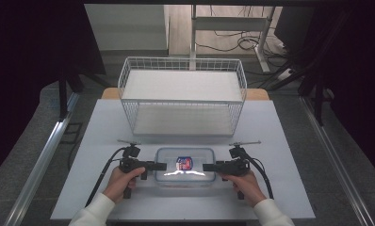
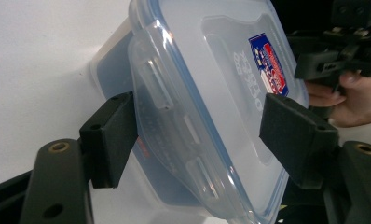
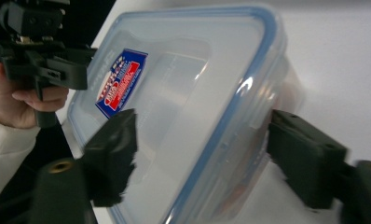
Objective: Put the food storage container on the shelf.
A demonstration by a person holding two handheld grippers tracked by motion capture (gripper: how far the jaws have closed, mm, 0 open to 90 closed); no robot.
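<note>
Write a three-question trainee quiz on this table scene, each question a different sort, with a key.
1. True or false: the clear plastic container sits inside the white wire basket.
2. Multiple choice: where are the left gripper and right gripper relative to the container? A) both on its left side, B) one at each short end, C) both above the basket.
3. Fill in: the seal along the container lid's edge is coloured ____.

Key: 1 false, it rests on the table in front of the basket; 2 B, with jaws open astride the lid edges; 3 blue.
</note>
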